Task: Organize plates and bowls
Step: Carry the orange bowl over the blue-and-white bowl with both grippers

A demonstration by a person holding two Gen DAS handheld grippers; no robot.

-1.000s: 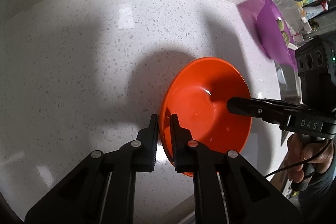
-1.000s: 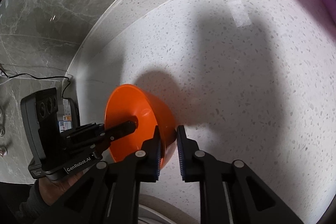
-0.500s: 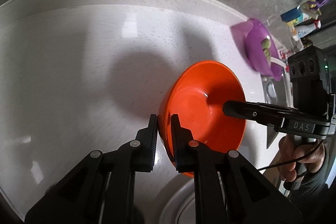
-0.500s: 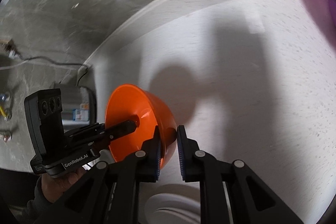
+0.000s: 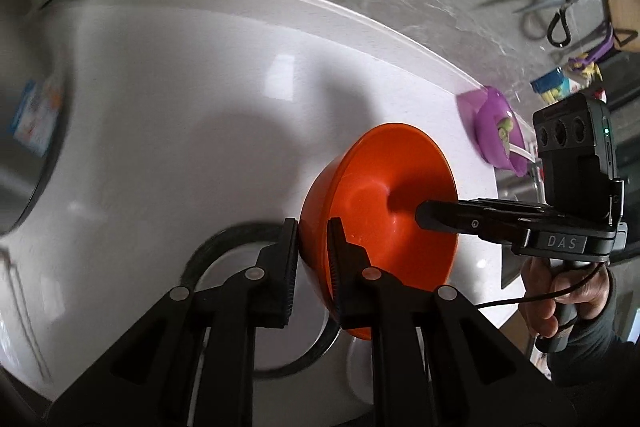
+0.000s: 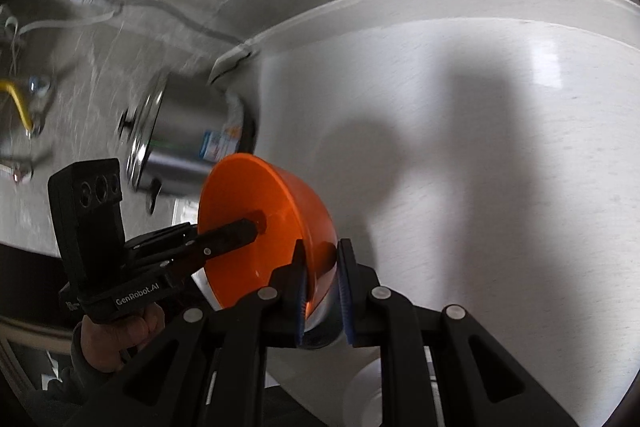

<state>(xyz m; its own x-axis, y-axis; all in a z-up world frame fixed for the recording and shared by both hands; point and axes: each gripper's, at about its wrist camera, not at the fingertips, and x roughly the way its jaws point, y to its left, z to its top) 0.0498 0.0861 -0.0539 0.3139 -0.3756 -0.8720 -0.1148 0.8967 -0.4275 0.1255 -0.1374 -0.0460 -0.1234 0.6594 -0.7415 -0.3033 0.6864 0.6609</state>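
While your left gripper (image 5: 312, 259) pinches the near rim of the glossy orange plastic bowl (image 5: 380, 211), one finger inside the wall and one outside, your right gripper (image 6: 323, 281) clamps the opposite rim the same way. Jaws on both are narrow, closed onto the thin wall. Two-sided grip likely there to keep the bowl level and stop it swinging.

Bowl is off the white speckled countertop (image 5: 180, 99), held in the air between the two tools, mouth tipped toward the left camera. Its shadow falls on the counter behind it.

Below the bowl, a dark-rimmed white round plate (image 5: 256, 267) sits near the counter's front edge; a smaller white dish (image 6: 368, 391) shows low in the right view. Probably the stacking spot, so you're likely carrying the bowl toward it. Frames are motion-blurred, so exact clearance over the plate can't be told.

Further out: translucent purple bowl (image 5: 496, 131) with something green inside, at the far right of the counter, well apart. Stainless steel pot (image 6: 188, 143) with a label stands by the counter's left end.
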